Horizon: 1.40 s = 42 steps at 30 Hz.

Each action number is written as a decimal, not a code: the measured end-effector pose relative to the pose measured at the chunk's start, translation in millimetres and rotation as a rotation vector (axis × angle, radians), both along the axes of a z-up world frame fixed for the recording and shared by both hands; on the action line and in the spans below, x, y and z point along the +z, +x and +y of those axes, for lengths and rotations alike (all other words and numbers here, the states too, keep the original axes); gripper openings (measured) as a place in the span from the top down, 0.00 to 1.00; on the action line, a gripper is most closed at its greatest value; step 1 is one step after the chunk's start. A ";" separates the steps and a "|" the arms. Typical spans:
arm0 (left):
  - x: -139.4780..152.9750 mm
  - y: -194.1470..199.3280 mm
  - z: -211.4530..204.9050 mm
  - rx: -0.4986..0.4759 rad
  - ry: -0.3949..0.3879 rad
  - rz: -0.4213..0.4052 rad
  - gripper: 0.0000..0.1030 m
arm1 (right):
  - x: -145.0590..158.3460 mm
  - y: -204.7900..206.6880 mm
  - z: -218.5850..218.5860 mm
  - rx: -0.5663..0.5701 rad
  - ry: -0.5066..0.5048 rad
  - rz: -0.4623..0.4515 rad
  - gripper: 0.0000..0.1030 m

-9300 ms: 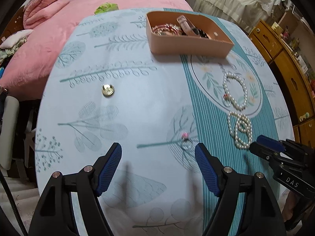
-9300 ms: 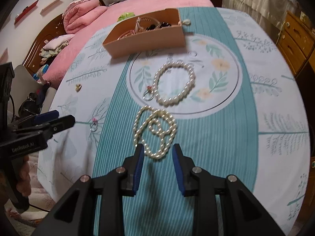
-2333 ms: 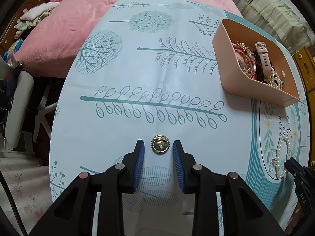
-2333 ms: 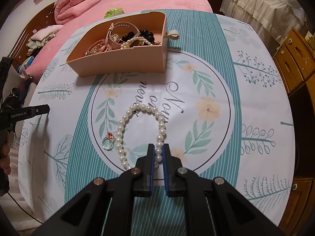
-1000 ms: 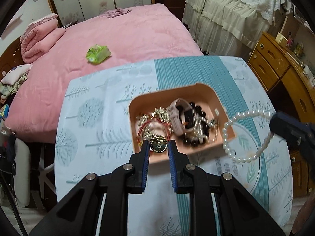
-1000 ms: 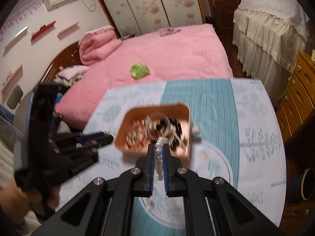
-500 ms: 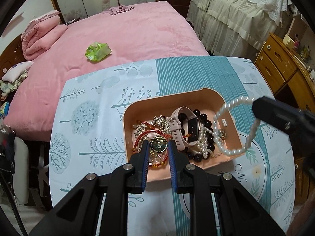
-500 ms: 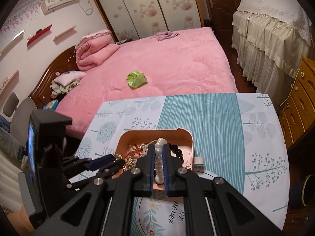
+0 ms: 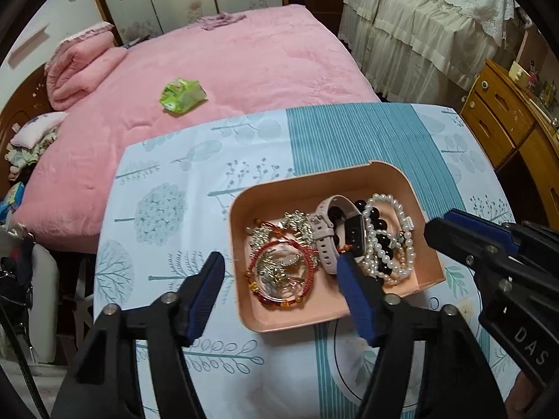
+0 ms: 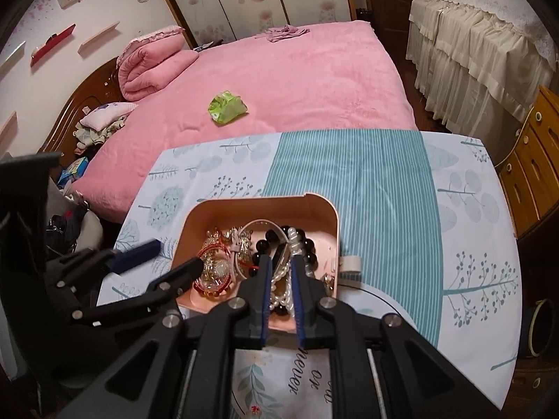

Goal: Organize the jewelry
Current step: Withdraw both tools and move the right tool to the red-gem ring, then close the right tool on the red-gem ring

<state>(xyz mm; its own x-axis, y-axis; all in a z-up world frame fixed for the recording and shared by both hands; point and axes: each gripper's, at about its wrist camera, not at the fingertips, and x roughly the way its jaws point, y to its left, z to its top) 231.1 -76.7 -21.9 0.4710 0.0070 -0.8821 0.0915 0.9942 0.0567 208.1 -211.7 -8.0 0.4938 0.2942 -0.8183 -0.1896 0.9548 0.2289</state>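
Observation:
A pink tray (image 9: pixel 297 324) holds a red bracelet, a pink watch (image 9: pixel 323 237), black beads and pearls. My left gripper (image 9: pixel 277 265) hangs over the tray's near left part, its jaws opening wide with nothing held. The round gold brooch (image 10: pixel 220 268) lies in the tray beneath it. My right gripper (image 10: pixel 280 262) hovers low over the tray (image 10: pixel 258 202), its jaws opening a little. The pearl bracelet (image 10: pixel 292 238) rests on the heap, showing through the gap, loose from the pads. In the left wrist view the pearl bracelet (image 9: pixel 401 216) lies at the tray's right end beside the right gripper (image 9: pixel 464 234).
The tray stands on a round table with a leaf-print and teal-striped cloth (image 9: pixel 209 181). A pink bed (image 9: pixel 227 63) with a green packet (image 9: pixel 181 96) lies behind it. A wooden dresser (image 9: pixel 506 129) stands at the right.
The left jaws have sprung apart and the gold brooch has dropped into the tray. The right gripper has come down over the tray, parted slightly, and the pearl bracelet now lies inside.

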 end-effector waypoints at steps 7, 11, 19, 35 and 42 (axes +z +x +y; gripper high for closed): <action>4.7 -12.5 6.3 0.003 0.010 -0.009 0.36 | 0.9 -18.8 -9.2 0.013 -0.006 -0.014 0.80; 3.5 -24.6 12.1 0.010 0.016 -0.005 0.36 | -3.3 -34.2 -15.6 0.022 -0.010 -0.003 0.80; -13.2 -64.4 24.4 0.027 0.013 0.030 0.31 | -29.0 -73.7 -19.6 0.039 -0.020 0.059 0.80; -61.1 -121.1 37.8 0.070 -0.028 0.139 0.31 | -76.8 -126.8 -1.5 0.011 0.081 0.162 0.80; -58.5 -125.0 40.7 0.068 -0.031 0.125 0.31 | -82.4 -122.6 12.0 0.015 0.084 0.165 0.80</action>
<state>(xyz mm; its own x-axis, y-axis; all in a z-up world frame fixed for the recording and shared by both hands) 106.1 -36.0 -80.3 0.3566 0.0070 -0.9342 0.0282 0.9994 0.0182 85.4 -199.7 -90.4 0.3502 0.3711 -0.8600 -0.1574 0.9284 0.3365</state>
